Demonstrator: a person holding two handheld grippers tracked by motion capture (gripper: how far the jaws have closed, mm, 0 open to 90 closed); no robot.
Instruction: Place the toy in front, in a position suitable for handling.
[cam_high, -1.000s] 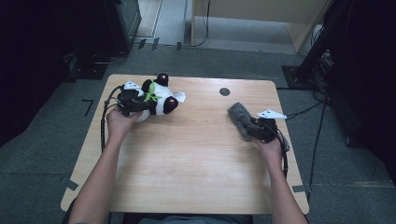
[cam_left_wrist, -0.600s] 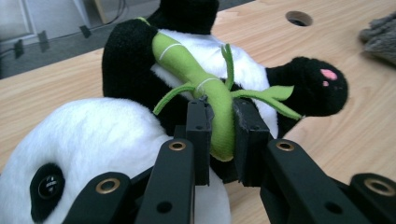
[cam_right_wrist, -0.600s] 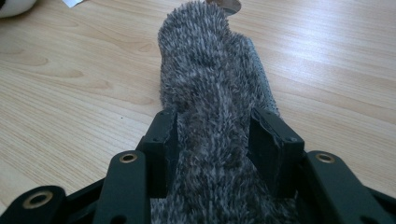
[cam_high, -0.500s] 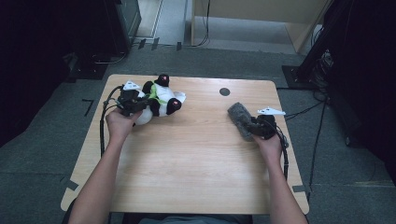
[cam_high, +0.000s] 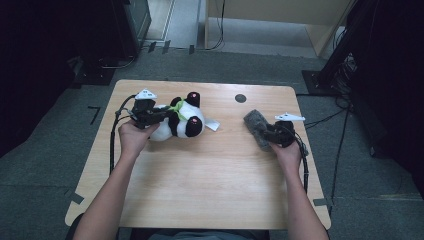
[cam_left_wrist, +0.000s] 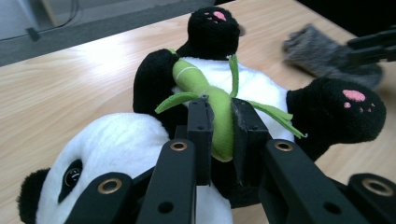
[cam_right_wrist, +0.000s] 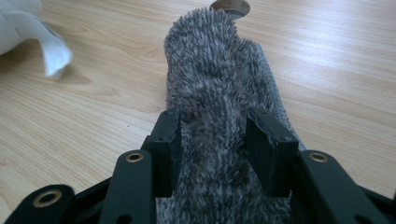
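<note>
A pale wooden table (cam_high: 200, 190) stands on grey carpet in a dark room. Near its far left, the left gripper (cam_high: 161, 114) clamps the green bamboo stalk (cam_left_wrist: 219, 122) of a black-and-white plush panda (cam_high: 182, 122). Right of the panda, the right gripper (cam_right_wrist: 214, 135) clamps a grey furry cloth (cam_right_wrist: 219, 98). The left gripper view reveals the panda's pink paw pads.

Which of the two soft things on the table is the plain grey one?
The grey furry piece held in the right tongs; the panda toy at the left is black and white, with a green stalk.
</note>
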